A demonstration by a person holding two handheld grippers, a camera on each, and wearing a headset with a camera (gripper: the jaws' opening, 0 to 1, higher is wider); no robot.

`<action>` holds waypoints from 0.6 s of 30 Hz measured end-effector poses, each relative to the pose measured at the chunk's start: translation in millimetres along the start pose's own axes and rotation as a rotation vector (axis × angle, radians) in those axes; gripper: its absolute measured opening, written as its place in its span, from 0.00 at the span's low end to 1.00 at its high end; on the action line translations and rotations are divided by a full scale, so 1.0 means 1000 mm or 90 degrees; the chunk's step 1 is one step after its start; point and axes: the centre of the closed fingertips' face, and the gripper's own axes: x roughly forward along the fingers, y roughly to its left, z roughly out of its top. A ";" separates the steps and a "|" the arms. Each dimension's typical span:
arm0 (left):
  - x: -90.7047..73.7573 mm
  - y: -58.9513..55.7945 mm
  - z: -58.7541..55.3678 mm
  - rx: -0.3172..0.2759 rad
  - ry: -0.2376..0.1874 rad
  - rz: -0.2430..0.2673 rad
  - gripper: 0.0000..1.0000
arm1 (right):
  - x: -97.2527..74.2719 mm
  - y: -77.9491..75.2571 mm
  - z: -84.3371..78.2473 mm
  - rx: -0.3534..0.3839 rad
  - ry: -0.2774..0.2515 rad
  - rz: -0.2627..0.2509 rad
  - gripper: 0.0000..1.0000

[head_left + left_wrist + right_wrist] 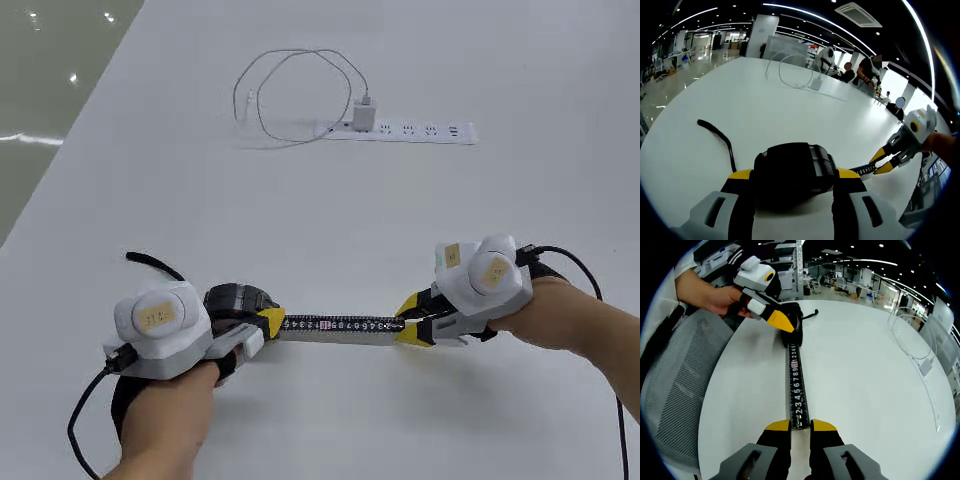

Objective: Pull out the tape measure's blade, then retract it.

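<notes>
Left gripper: the yellow-tipped, grey-bodied left gripper [795, 176] is clamped across the black, rounded plastic tape measure case [792, 170]. Its jaws pinch both sides, anchoring the case on the white table [300, 200].
Right gripper: the right gripper [800, 426] is closed on the free end of the blade [796, 385], a narrow dark metal strip with white numerals. The jaw tips sit either side of the end hook, the natural place to pull from.
Task's thing: the case is at the near left of the table. The blade is drawn out to the right and spans the gap between the two grippers.
Blade condition: straight, on or just above the surface; cannot tell which.
Stage (judgement): pull-out under way or near done, with a short length exposed. Retraction not yet done.
Why the split grip: one gripper fixes the case so the other's pull works against the spring rather than sliding the case.
Risk (judgement): releasing the tip would let the blade snap back; walking it in looks safer.
Strap: a thin black wrist strap [720, 137] trails off the case, away from the blade.
Background: a white power strip [400, 131] with charger and looped cable, well apart.
</notes>
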 end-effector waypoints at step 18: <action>-0.001 0.000 0.000 -0.002 0.001 -0.002 0.58 | 0.016 0.003 0.020 -0.008 -0.024 0.003 0.09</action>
